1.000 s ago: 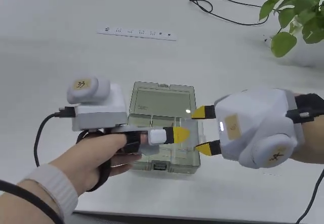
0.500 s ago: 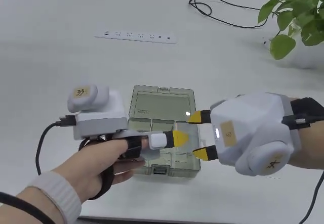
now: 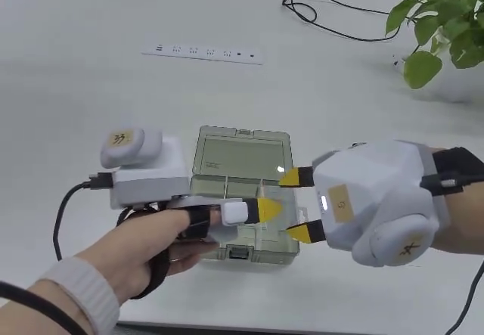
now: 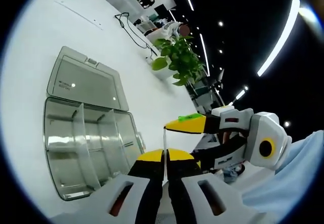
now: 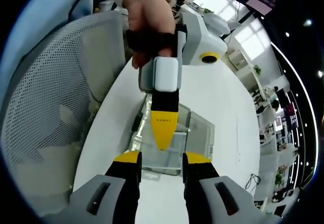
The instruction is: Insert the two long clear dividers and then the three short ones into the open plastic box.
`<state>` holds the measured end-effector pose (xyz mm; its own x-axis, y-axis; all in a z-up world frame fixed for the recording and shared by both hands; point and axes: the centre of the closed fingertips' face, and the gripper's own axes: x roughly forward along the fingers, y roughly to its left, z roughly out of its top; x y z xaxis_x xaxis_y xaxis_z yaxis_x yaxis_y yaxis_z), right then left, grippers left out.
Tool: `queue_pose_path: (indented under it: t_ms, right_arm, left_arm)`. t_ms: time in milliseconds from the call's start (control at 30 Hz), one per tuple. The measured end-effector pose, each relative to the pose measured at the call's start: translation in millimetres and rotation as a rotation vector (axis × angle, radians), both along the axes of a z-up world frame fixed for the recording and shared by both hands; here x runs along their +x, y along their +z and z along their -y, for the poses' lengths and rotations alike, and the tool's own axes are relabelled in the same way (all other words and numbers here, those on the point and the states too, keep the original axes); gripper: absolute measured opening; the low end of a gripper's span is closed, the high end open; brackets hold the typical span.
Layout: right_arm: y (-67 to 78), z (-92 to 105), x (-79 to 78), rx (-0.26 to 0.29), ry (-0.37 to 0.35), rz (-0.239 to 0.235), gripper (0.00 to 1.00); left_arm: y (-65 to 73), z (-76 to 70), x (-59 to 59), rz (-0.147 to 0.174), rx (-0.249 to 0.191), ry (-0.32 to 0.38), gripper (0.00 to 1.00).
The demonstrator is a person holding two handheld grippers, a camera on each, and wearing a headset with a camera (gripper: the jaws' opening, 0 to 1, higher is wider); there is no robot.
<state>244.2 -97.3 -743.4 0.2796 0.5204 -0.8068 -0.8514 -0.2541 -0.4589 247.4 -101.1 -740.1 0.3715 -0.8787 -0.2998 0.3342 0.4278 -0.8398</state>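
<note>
**Divider pinched over box base, not yet slotted**

Left gripper (image 4: pixel 164 155): jaws pressed together on a thin clear divider (image 4: pixel 164 135), with only a narrow strip of it in the bite. Right gripper (image 3: pixel 296 203): jaws parted, nothing between them, tips just beside the left gripper's tip. Both hover over the right end of the translucent grey-green plastic box (image 3: pixel 268 250). The box sits on the white table (image 3: pixel 340 85) with its flat lid (image 3: pixel 242 153) swung back on the far side. Some partitions (image 4: pixel 80 133) already stand in the base; count unclear.

Risks, as judged:
- Narrow bite on slick plastic: the piece could pivot or slip when its end meets a slot.
- Slots are hard to read through clear walls, and a skewed entry would jam or bow the sheet.
- The light box may slide under a sideways push.
- The open right tips could knock seated partitions.

Orientation: in the left gripper view the divider is edge-on, its visible edge running straight out along the jaws' line. In the head view that line runs left to right, along the box's long side. Long or short piece: cannot tell.
</note>
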Motion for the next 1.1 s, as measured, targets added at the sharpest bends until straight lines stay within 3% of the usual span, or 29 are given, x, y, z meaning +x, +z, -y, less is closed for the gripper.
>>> queue_pose_path:
  t_ms: [100,267,367,433,500,600,667,900,1000,1100]
  right_arm:
    - [1.0,-0.3,0.9,0.010,-0.005,-0.018,0.33]
    - [3.4,0.5,0.7,0.046,-0.047,-0.085,0.41]
    - [7.2,0.8,-0.5,0.083,-0.084,-0.158,0.43]
    - [9.3,2.1,-1.9,0.094,-0.101,-0.207,0.42]
    - [12.4,1.8,-1.9,0.110,-0.108,-0.235,0.41]
    - [16.0,1.5,-6.6,0.130,-0.134,-0.324,0.39]
    - [16.5,2.6,-10.3,0.124,-0.135,-0.378,0.37]
    - [20.9,1.7,-16.6,0.112,-0.143,-0.485,0.30]
    - [21.0,-0.1,-23.2,0.101,-0.139,-0.535,0.29]
    - [21.0,-1.3,-36.0,0.077,-0.125,-0.619,0.24]
  left_arm:
    - [0.0,-2.0,0.2,0.006,-0.010,0.001,0.00]
    - [-2.7,-8.5,-2.5,0.074,0.026,-0.035,0.00]
    - [-4.5,-11.9,-5.2,0.112,0.053,-0.070,0.00]
    - [-3.9,-13.7,-8.3,0.162,0.072,-0.105,0.00]
    - [-1.7,-14.9,-11.4,0.172,0.061,-0.117,0.00]
    - [-0.6,-16.3,-15.8,0.217,0.065,-0.155,0.00]
    - [0.5,-16.4,-19.2,0.249,0.068,-0.180,0.00]
    - [0.4,-14.5,-31.5,0.332,0.096,-0.273,0.00]
    - [4.5,-11.2,-37.2,0.374,0.076,-0.317,0.00]
    - [1.8,-10.1,-41.7,0.460,0.131,-0.382,0.00]
